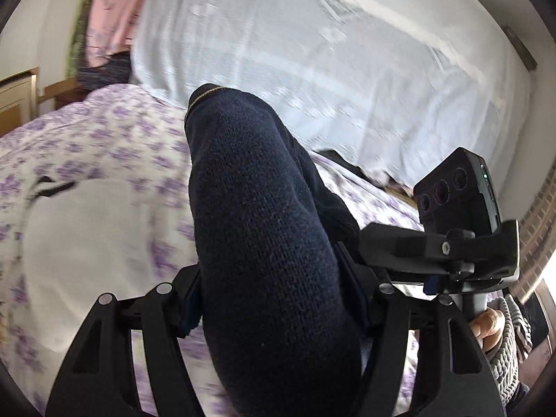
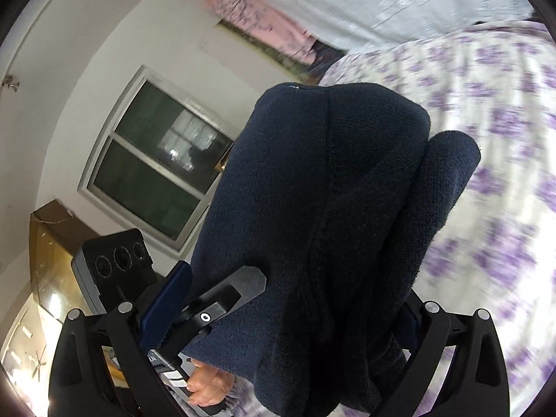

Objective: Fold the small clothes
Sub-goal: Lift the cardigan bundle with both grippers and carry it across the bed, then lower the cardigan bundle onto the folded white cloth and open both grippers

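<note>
My left gripper (image 1: 274, 316) has its two fingers drawn in against a dark navy knitted garment (image 1: 257, 229), which fills the gap between them and rises straight out ahead of the camera; the blue pads (image 1: 191, 307) press into the knit on either side, so the jaws stand only as far apart as the bunched cloth allows. The far end of the garment shows a thin tan line of stitching along its hem. My right gripper (image 2: 278, 323) is likewise closed on the same navy garment (image 2: 312, 208), the knit packed between its fingers and folded over itself, with a second rolled lobe of the cloth bulging to the right of the main mass. One blue pad (image 2: 165, 304) is seen at the left of the cloth; the other is mostly hidden behind it. The garment hangs off the surface between my two grippers, above a bedspread printed with purple flowers (image 1: 104, 132). Beyond that lies a pale blue-white sheet (image 1: 312, 69), and a pink patterned cloth (image 2: 257, 21) sits near the wall. A window (image 2: 153, 163) shows in the right wrist view. I can read no brand, label or writing anywhere; the pictures are blurred.
</note>
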Demonstrator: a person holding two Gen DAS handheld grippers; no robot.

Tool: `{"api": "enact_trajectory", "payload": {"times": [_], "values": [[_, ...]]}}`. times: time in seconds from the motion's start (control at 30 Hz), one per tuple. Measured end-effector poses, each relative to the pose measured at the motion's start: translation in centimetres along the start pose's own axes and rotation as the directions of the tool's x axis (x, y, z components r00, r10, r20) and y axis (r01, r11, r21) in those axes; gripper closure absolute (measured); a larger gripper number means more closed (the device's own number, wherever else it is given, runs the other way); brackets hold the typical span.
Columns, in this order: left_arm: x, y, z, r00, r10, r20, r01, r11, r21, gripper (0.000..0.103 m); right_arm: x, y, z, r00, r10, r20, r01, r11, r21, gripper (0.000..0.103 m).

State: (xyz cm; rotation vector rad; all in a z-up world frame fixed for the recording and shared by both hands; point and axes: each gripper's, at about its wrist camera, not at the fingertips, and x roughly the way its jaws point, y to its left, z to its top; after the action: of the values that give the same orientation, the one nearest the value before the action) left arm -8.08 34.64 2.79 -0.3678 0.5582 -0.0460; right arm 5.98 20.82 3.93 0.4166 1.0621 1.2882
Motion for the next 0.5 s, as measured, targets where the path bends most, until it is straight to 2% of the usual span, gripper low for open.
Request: {"api": "enact_trajectory", "payload": {"times": [0.37, 0.47, 0.5], "values": [[-1.9, 13.2, 1.6, 0.993, 0.088, 0.076, -0.076, 0.985, -0.152, 0.039, 14.5, 3.7, 4.3, 0.99, 0.003, -0.142, -0.014, 0.997, -0.077, 0.003], [-1.7, 16.8, 0.7, 0.992, 0.093, 0.084, -0.072, 0.972, -0.226, 0.039, 17.6, 2.8, 4.6, 0.984, 0.003, -0.178, -0.017, 0.997, -0.08, 0.003], [-1.3, 18.2, 0.1, 0.993, 0.093, 0.075, -0.07, 0.961, -0.266, 0.039, 18.6, 2.0, 4.5, 0.982, -0.02, -0.185, 0.006, 0.997, -0.076, 0.003]]}}
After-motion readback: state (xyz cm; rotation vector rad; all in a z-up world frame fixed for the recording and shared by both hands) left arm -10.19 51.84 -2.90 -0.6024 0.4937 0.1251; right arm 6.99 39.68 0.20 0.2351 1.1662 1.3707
